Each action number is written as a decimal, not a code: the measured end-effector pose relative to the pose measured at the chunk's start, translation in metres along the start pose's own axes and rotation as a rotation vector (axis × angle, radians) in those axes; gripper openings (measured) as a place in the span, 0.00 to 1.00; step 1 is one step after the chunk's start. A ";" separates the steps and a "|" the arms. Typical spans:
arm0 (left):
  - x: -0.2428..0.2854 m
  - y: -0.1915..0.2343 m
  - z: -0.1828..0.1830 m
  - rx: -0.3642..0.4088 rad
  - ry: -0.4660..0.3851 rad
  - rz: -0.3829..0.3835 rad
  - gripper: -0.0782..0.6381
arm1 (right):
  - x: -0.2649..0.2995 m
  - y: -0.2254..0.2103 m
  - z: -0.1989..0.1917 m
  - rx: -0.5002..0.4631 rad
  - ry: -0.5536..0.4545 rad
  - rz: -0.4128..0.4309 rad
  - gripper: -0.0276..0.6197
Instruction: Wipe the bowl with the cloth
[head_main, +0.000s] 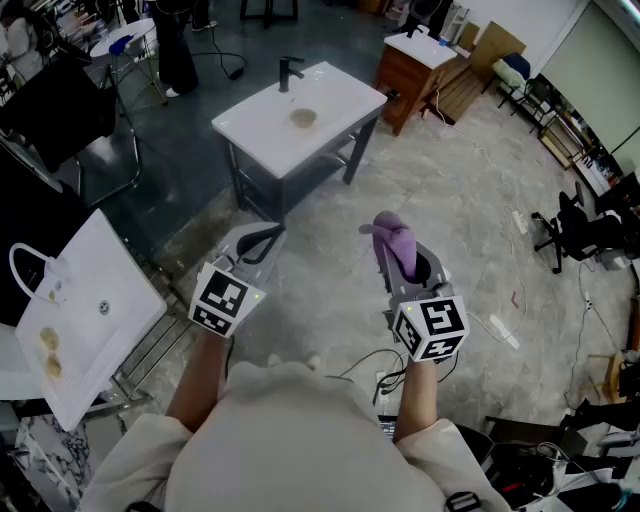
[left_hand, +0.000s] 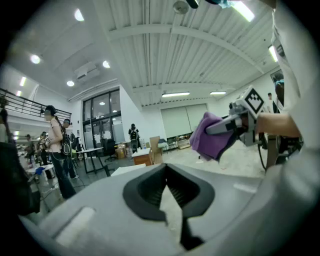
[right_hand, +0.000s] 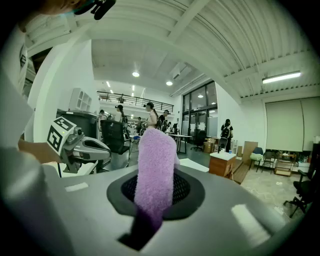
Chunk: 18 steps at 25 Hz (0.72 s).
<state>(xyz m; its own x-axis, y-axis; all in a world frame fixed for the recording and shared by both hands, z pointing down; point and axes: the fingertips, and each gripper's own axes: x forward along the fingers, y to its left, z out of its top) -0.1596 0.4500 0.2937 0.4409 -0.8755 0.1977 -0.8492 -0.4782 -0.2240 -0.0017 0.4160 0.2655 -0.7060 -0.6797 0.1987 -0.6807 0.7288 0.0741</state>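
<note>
Your right gripper (right_hand: 152, 200) had its 2 fingers clamped on the purple cloth (right_hand: 156, 165), which stood up from between them. Your left gripper (left_hand: 172, 197) was fully closed with nothing between its fingers. The bowl (head_main: 303, 118) sat on the white sink table (head_main: 340, 95), well ahead of all 4 fingers.

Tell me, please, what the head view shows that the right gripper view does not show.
Only the head view shows the bowl in the white sink and the black faucet. Only the right gripper view shows the ceiling lamp and the tall windows. Both show the purple cloth and the left gripper.
</note>
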 end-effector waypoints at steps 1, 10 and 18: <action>-0.002 0.003 -0.001 0.004 0.002 -0.003 0.11 | -0.001 -0.001 0.005 0.006 -0.011 -0.011 0.12; -0.020 0.044 -0.007 0.023 0.010 0.014 0.11 | 0.012 0.005 0.033 0.047 -0.064 -0.053 0.12; -0.005 0.055 -0.040 0.006 0.047 -0.023 0.11 | 0.025 -0.016 0.036 0.094 -0.112 -0.077 0.12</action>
<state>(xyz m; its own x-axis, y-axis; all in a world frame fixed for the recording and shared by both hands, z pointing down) -0.2203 0.4306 0.3188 0.4457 -0.8602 0.2477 -0.8373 -0.4985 -0.2247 -0.0155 0.3845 0.2344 -0.6645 -0.7424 0.0857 -0.7455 0.6664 -0.0075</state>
